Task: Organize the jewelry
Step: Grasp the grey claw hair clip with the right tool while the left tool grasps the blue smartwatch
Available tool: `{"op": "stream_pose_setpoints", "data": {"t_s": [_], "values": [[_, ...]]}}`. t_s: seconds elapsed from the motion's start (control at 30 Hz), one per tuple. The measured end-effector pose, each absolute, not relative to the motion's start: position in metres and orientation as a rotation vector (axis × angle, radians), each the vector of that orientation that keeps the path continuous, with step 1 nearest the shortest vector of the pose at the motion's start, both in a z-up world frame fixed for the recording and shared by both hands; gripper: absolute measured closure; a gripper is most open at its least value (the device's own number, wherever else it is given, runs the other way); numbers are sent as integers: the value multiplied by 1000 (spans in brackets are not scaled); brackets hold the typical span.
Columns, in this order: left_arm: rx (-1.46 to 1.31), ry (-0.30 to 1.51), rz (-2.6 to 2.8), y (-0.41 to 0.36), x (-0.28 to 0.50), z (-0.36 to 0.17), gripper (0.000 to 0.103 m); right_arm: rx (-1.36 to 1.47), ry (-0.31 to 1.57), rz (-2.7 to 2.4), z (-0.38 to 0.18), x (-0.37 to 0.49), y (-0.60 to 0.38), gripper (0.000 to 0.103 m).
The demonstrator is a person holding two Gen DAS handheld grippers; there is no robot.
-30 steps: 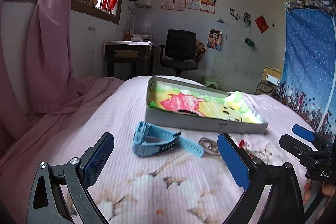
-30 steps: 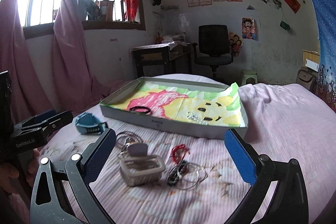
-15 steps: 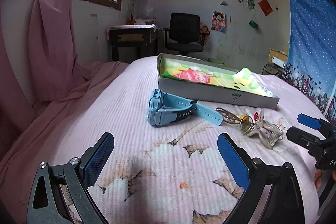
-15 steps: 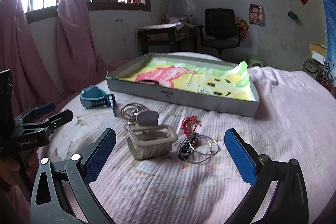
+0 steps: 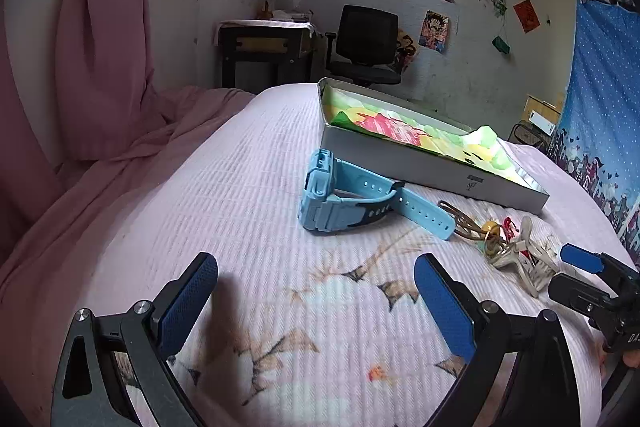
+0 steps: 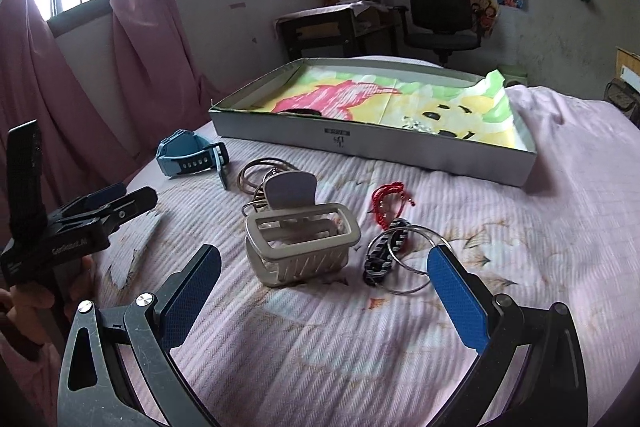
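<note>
On the bed (image 6: 460, 367) lies one blue watch (image 5: 340, 195) on its side, its loose strap end running toward the open grey box (image 6: 372, 143), which it lies just beside. The box holds colourful paper, a black band (image 6: 300, 112) and a small sparkly piece (image 6: 416, 125). One hair claw (image 6: 300, 243), one red cord (image 6: 386, 203) and two metal rings (image 6: 412, 267) lie near the box. The left tool (image 5: 316, 303) and right tool (image 6: 324, 299) each stand spread wide, holding nothing.

Left hand-held gripper (image 5: 316, 301) is spread wide w/ nothing between its blue pads, low over the pink bed (image 5: 240, 195). Ahead lies a light-blue watch (image 5: 340, 195), strap end pointing right toward a tangle of rings and a pale hair claw (image 5: 520, 255) (details hard to tell). Shallow grey box (image 5: 420, 163) w/ colourful paper lining sits just behind the watch. Right hand-held gripper (image 5: 576, 267) pokes in at the right edge, near the claw.
</note>
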State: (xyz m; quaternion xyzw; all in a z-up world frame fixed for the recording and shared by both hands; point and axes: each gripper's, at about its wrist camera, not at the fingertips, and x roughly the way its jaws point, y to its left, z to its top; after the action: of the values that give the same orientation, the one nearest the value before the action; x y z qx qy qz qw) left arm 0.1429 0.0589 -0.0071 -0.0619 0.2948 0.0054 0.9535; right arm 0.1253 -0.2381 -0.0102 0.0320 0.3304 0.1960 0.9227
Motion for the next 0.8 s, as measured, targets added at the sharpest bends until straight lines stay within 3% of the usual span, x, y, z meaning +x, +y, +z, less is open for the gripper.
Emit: {"op": "stream_pose_setpoints", "data": {"t_s": [0.23, 0.3, 0.43, 0.53, 0.57, 0.8], "values": [[-123, 599, -11, 60, 157, -7, 4, 46, 669, 415, -8, 132, -231, 3], [-117, 605, -21, 58, 162, -7, 4, 45, 668, 415, -7, 134, -231, 9], [-106, 606, -32, 55, 169, -7, 5, 36, 682, 416, -9, 140, -226, 32], [-100, 598, -35, 55, 173, -6, 7, 27, 687, 418, -11, 145, -221, 40], [-99, 596, -34, 55, 174, -5, 10, 25, 686, 418, -11, 146, -221, 45], [-127, 625, -54, 59, 188, -9, 33, 17, 680, 399, -10, 158, -214, 45]]}}
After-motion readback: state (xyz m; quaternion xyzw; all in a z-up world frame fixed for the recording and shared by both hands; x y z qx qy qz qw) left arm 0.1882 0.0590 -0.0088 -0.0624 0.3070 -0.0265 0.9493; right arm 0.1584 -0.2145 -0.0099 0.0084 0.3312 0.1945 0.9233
